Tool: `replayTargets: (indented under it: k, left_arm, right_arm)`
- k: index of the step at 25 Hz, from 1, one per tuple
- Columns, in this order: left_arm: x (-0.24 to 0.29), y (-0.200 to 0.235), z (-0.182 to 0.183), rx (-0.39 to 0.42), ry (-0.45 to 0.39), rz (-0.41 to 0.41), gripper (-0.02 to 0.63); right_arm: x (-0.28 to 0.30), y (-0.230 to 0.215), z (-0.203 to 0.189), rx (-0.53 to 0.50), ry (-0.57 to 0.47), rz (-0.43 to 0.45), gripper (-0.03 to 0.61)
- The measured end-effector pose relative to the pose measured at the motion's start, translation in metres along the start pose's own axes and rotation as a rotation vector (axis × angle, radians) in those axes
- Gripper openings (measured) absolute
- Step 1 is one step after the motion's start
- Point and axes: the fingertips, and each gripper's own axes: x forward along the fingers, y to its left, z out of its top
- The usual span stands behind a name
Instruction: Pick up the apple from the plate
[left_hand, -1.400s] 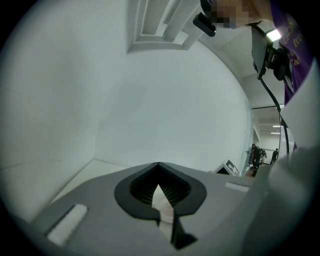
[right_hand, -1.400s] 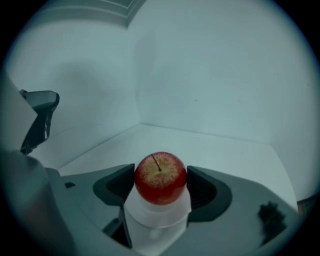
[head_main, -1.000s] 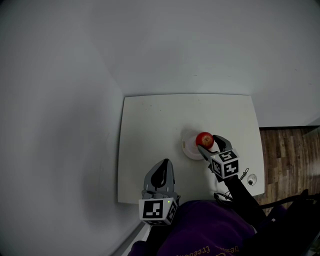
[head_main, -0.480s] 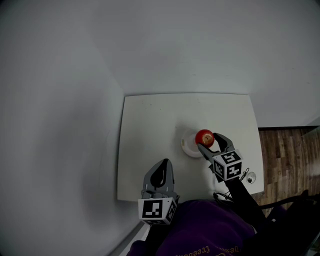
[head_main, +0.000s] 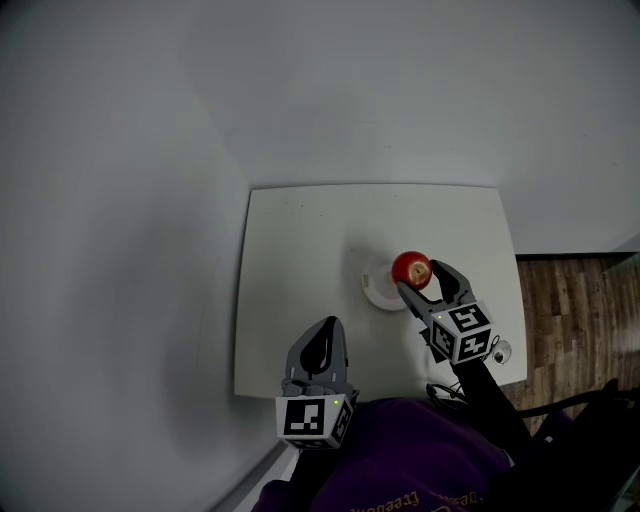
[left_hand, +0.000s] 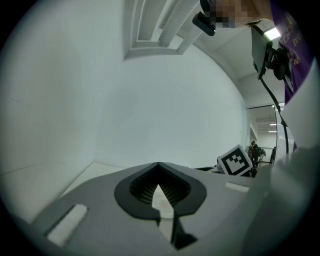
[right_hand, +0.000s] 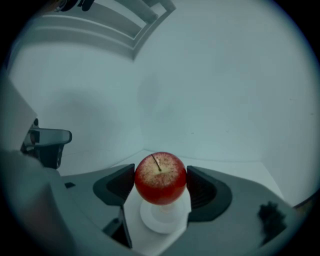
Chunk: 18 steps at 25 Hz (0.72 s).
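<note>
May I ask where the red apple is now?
In the head view, the red apple is clamped in the right gripper, over the white plate right of the white table's centre.

My head view is dim and grey, darkening toward its corners. The light is soft and even, with faint shadows on the white table (head_main: 300, 260). Both gripper views bulge fisheye-round inside black rims. The apple (right_hand: 160, 179) looks sharp to me, and the nearest edges blur.
</note>
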Motion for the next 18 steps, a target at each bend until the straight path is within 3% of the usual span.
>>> replayTargets:
  k: [18]
  left_arm:
    - [-0.0048,-0.0013,-0.001,0.008,0.002,-0.013,0.006]
  right_arm:
    - [-0.0056,0.0018,0.009,0.016,-0.037,-0.012,0.33]
